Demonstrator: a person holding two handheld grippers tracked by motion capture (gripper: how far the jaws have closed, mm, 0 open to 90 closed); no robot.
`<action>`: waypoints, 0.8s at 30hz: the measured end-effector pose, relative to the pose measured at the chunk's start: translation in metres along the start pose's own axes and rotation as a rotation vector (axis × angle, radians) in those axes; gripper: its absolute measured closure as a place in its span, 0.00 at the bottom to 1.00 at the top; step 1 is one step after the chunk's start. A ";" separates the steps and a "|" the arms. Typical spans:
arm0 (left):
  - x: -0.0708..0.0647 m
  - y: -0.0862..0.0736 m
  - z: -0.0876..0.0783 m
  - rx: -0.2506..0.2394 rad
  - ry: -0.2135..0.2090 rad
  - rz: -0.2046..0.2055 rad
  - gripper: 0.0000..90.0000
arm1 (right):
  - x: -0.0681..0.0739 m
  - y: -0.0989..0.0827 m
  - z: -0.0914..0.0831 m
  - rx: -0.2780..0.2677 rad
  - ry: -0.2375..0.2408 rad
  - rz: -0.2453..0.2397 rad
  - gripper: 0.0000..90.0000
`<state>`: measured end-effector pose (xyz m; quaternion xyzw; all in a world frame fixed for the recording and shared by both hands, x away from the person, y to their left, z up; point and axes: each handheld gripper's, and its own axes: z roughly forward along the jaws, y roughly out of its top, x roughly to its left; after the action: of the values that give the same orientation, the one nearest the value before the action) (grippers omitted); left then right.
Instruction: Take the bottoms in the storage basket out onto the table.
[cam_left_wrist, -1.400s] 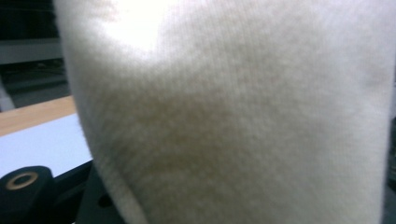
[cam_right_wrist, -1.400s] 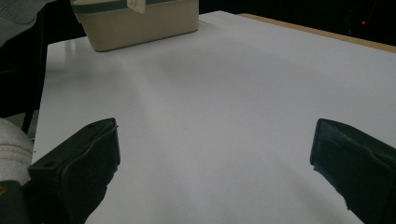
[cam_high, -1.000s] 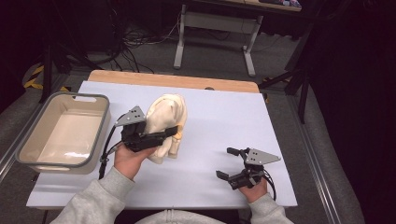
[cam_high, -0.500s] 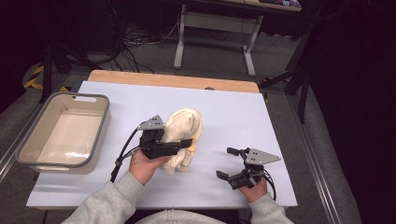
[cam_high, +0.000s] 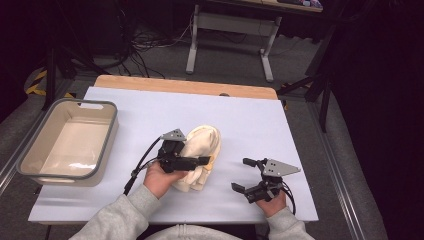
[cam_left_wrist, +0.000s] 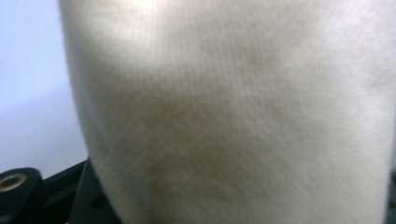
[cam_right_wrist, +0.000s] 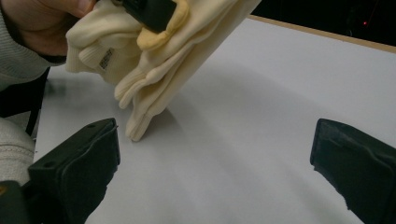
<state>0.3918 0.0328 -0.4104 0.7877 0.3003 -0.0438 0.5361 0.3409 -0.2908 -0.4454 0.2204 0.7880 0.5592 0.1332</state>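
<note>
The wide white table (cam_high: 150, 112) carries, at its left edge, a grey-rimmed beige plastic tub (cam_high: 107, 131) with nothing in it, so if the work is to put the garment away, that part is not yet done. The folded cream knit garment (cam_high: 202, 150) is near the middle of the table, its lower edge touching the surface in the right gripper view (cam_right_wrist: 140, 126), well apart from the tub. The left gripper (cam_high: 197, 161) lies level across the garment with the cloth between its black jaws, which have just been opening; they seem to hold it yet, though the grip looks to be loosening. The right gripper (cam_high: 247, 175) rests on the table near the front edge, beside the garment, jaws wide apart and holding nothing.
</note>
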 end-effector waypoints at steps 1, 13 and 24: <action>0.001 0.000 0.001 0.007 0.003 0.003 0.50 | 0.000 0.000 0.000 0.000 0.000 0.000 0.02; 0.015 -0.002 0.010 0.072 0.102 -0.012 0.35 | 0.000 0.000 0.000 -0.001 0.005 -0.001 0.02; 0.026 0.000 0.015 0.140 0.256 -0.065 0.15 | 0.000 0.000 0.001 0.001 0.006 -0.003 0.02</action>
<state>0.4169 0.0304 -0.4266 0.8123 0.3877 0.0189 0.4353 0.3410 -0.2902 -0.4458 0.2177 0.7892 0.5591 0.1314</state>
